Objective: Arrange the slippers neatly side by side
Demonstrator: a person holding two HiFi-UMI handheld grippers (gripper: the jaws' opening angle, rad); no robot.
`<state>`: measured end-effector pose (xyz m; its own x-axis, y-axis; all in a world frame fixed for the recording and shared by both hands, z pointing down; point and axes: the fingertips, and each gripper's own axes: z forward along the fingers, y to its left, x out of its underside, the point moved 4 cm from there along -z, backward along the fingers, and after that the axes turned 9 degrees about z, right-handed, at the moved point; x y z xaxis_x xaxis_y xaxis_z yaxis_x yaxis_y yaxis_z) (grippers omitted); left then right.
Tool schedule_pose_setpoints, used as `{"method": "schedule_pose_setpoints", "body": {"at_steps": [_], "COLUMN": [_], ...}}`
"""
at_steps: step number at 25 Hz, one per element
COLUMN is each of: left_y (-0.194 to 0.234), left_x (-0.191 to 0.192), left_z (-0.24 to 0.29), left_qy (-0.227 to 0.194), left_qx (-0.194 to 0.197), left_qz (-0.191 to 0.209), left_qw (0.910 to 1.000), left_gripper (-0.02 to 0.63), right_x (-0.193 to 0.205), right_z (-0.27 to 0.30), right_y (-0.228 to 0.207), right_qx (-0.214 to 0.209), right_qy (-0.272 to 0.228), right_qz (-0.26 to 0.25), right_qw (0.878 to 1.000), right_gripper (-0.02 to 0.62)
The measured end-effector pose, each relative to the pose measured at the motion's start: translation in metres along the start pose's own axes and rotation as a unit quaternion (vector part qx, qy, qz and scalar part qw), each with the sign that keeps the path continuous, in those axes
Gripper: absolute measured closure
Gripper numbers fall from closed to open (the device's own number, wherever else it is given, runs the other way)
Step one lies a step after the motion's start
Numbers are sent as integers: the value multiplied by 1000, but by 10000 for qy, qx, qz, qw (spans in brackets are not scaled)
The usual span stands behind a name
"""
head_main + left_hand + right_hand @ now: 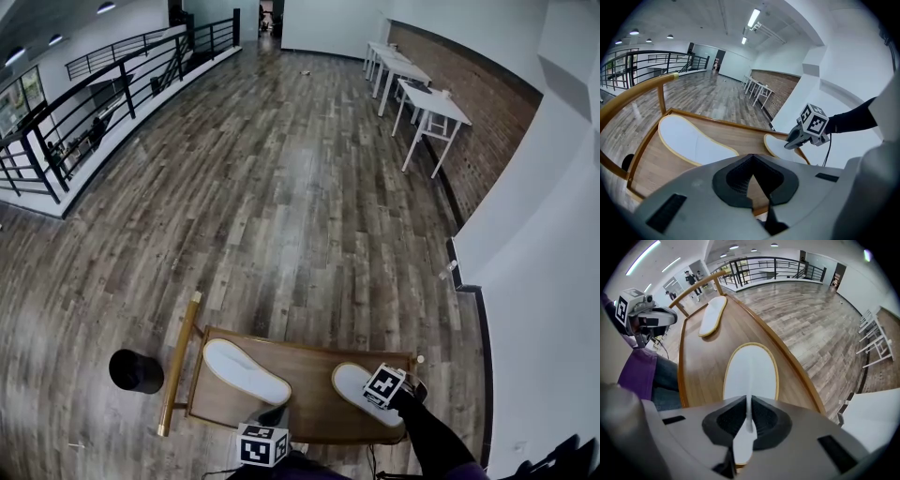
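Two flat white slippers with tan edges lie on a low wooden table. The left slipper lies slanted at the table's left. The right slipper lies at the right end. My right gripper points straight down over it, with its pads pinched on a thin white fold of that slipper's upper. My left gripper is at the near table edge, shut and holding nothing, short of the left slipper.
A raised wooden rail runs along the table's left side. A black round bin stands on the plank floor beside it. A white wall is close on the right, white tables farther back, and a black railing at far left.
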<state>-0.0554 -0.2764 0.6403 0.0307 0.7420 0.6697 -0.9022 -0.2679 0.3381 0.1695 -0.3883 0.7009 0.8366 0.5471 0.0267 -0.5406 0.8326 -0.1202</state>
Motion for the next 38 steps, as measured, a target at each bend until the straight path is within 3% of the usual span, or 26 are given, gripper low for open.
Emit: {"method": "schedule_pose_setpoints", "body": {"at_steps": [8,16,23,29,33,38], "left_y": [-3,-6,-5,-5,-4,-6], "left_x": [0,1,2,2,4,9], "left_z": [2,0,-2,-4,-6,-11], "left_qy": [-29,-68,-98,-141,-166,-136], "left_qx": [87,117,140,139,127,109], "left_qz": [15,34,17,1,-10,-53], "left_qw": [10000,9999,9999,9998,9998,9998], "left_gripper": [606,606,606,606,606,607], "right_x": [-4,-11,-24,-32,-34,-34], "right_z": [-14,-29,-47,-52,-44,-33], "right_y": [-1,9,22,29,31,33], "right_qx": [-227,-903,-1637,-2208,-2285,-2214], "right_qy": [-201,-526,-1039,-1493,-1586,-1617], "right_qz": [438,1197,2190,3279,3825,4127], "right_qw": [9986,9873,9563,9063,8811,8686], "right_gripper": [577,578,578,578,578,578]}}
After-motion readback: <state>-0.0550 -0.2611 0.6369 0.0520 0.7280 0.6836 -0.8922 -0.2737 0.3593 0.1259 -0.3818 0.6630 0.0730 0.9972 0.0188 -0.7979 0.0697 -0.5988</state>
